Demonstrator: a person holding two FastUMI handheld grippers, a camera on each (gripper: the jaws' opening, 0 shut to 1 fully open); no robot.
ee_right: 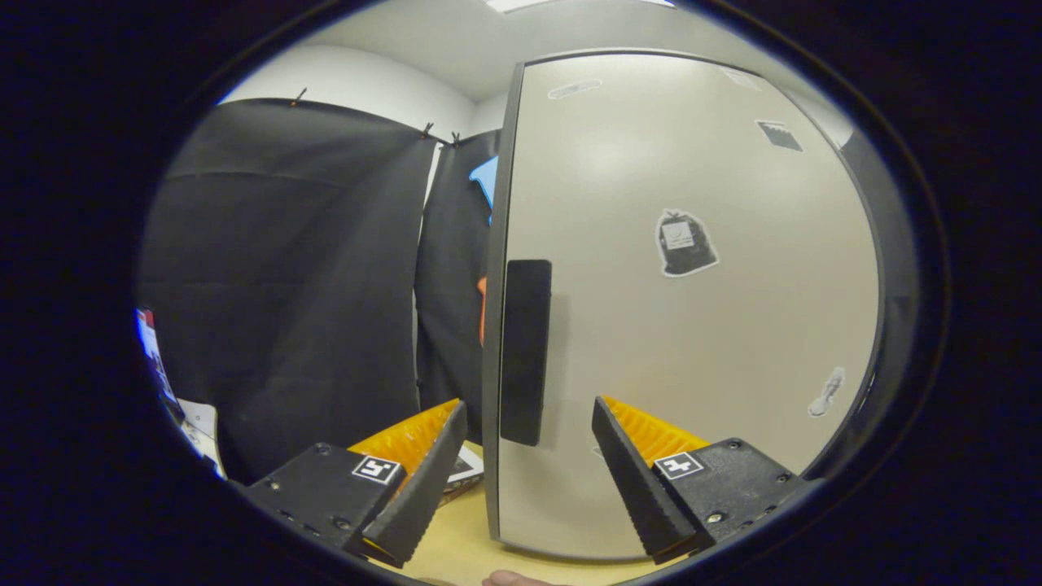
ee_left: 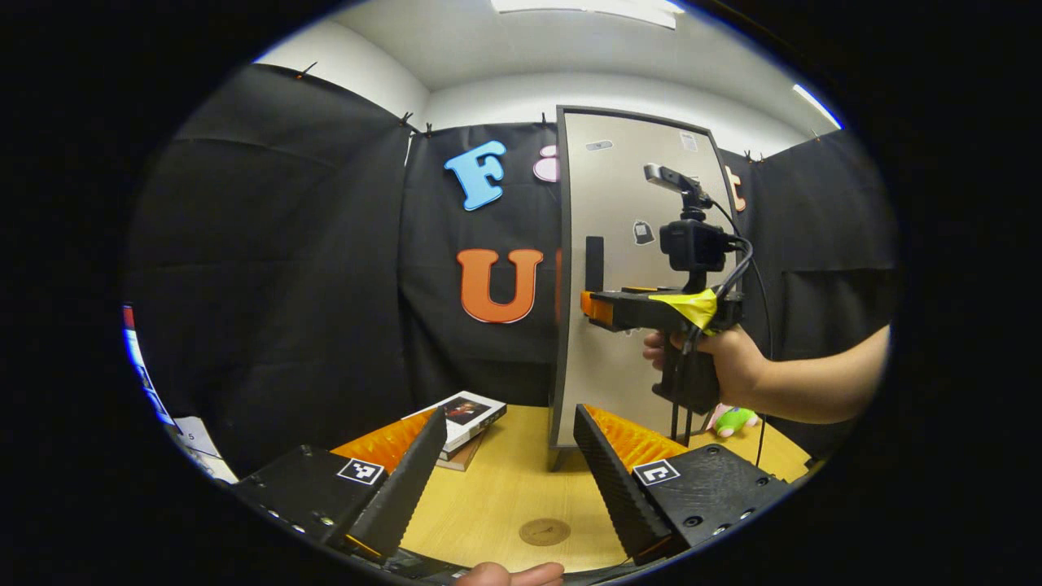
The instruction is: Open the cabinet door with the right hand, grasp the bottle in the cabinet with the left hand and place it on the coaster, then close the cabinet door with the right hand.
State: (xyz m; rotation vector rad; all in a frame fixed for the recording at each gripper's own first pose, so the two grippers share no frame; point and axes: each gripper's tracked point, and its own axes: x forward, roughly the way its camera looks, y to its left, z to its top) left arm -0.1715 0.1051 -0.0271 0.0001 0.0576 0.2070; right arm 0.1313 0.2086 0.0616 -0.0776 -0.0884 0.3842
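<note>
— How are my grippers?
— My left gripper (ee_left: 505, 472) has its fingers spread apart. My right gripper (ee_right: 525, 480) is spread too, held level in my hand (ee_left: 724, 362).

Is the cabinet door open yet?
Shut: the tall grey cabinet door sits flush, black vertical handle ungrasped ahead of the open right tongs.

right gripper (ee_left: 598, 308): black pistol-grip body, yellow tape, camera on top, black cables.
fingers (ee_right: 423, 476): ribbed, screwed black mounts, square markers.
arm (ee_left: 822, 382): bare, no sleeve.
</note>
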